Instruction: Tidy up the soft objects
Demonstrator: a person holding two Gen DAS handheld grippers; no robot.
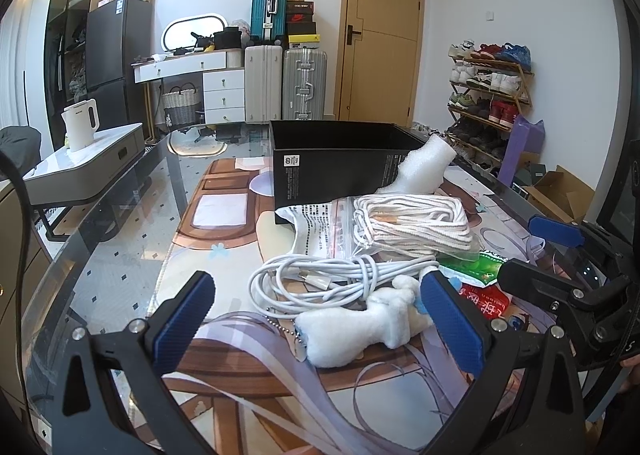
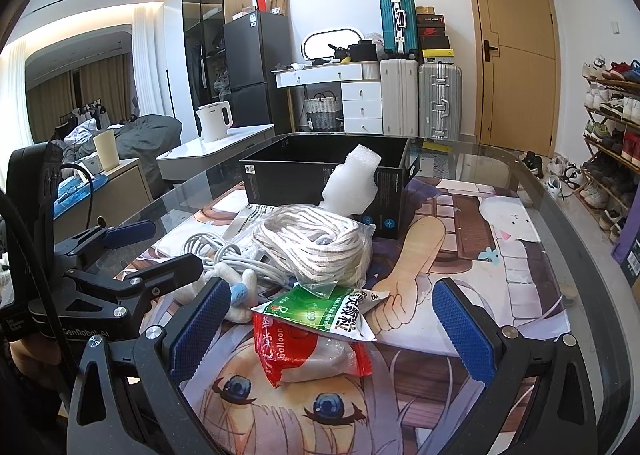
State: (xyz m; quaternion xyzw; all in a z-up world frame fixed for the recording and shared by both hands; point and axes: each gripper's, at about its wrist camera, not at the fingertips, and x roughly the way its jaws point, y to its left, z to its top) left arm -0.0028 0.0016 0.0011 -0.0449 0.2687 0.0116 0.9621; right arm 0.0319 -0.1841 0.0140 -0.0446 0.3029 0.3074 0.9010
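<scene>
A white plush toy (image 1: 360, 321) with a bead chain lies between the wide-apart fingers of my open left gripper (image 1: 316, 307), untouched. Behind it sit a coiled white cable (image 1: 316, 275), a bagged white rope (image 1: 416, 223) and a white foam piece (image 1: 424, 171) leaning on a black open box (image 1: 332, 159). My right gripper (image 2: 332, 319) is open around a red balloon packet (image 2: 316, 351) and a green packet (image 2: 320, 311) on top of it. The rope (image 2: 320, 243), the foam (image 2: 352, 183) and the box (image 2: 280, 175) lie beyond. Each gripper shows in the other's view.
The pile rests on a glass table (image 1: 120, 255) over a cartoon-print mat (image 2: 480, 255). A low white side table with a kettle (image 1: 80, 127) stands left. Suitcases (image 1: 280, 83), a door and a shoe rack (image 1: 492, 95) line the far wall.
</scene>
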